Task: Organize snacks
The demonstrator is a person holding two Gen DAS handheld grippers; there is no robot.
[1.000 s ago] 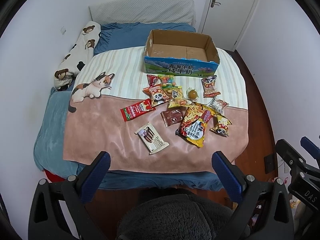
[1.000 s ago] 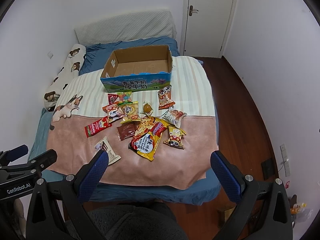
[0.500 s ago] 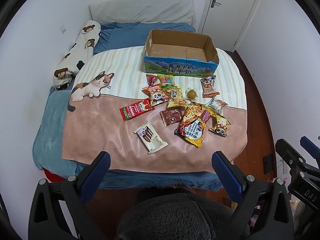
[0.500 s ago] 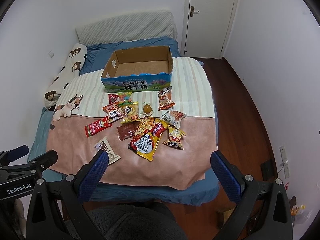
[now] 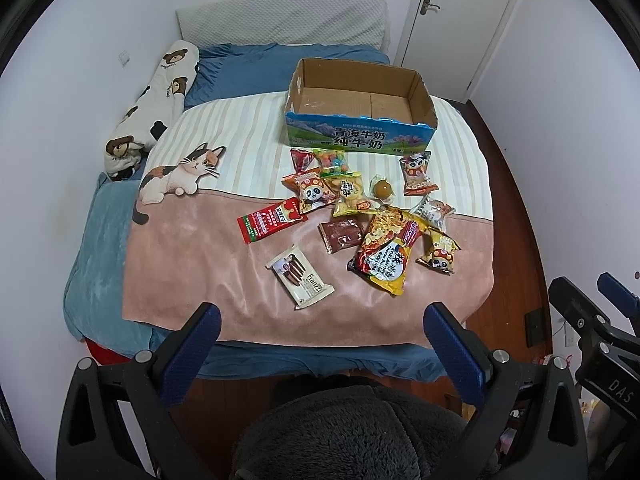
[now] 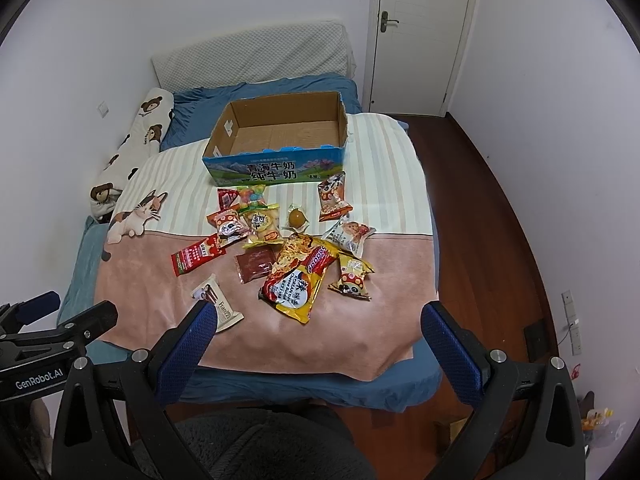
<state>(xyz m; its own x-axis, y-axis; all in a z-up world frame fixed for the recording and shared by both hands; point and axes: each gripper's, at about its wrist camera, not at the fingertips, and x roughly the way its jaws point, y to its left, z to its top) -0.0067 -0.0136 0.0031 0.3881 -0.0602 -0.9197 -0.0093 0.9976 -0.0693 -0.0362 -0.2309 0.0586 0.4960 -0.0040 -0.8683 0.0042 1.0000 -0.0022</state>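
- a bed [image 5: 100, 240] fills the room, with a pink-and-striped blanket [image 5: 192, 264] bearing a cat picture [image 5: 176, 176] spread over blue sheets; a bear-print bolster [image 5: 156, 100] lies along the left wall and a closed white door [image 6: 420, 32] stands at the far right.
- an open cardboard box [image 5: 360, 120] with a blue printed front sits on the striped part of the blanket, its inside bare.
- the snacks [image 5: 352, 208] lie scattered just in front of the box: a large yellow noodle bag [image 5: 386, 252], a brown packet [image 5: 342, 234], a red flat packet [image 5: 270, 220], a white wafer packet [image 5: 300, 276] nearest the foot of the bed, and several small panda-print bags.
- nothing lies between the tongs and the pile.
- the left gripper [image 5: 320, 332] hangs above the foot of the bed, jaws spread wide and empty, the wafer packet just ahead.
- the right gripper [image 6: 318, 328] hangs beside it, likewise spread wide and empty, the noodle bag just ahead of its gap.
- a dark fuzzy garment [image 5: 360, 432] shows beneath both.
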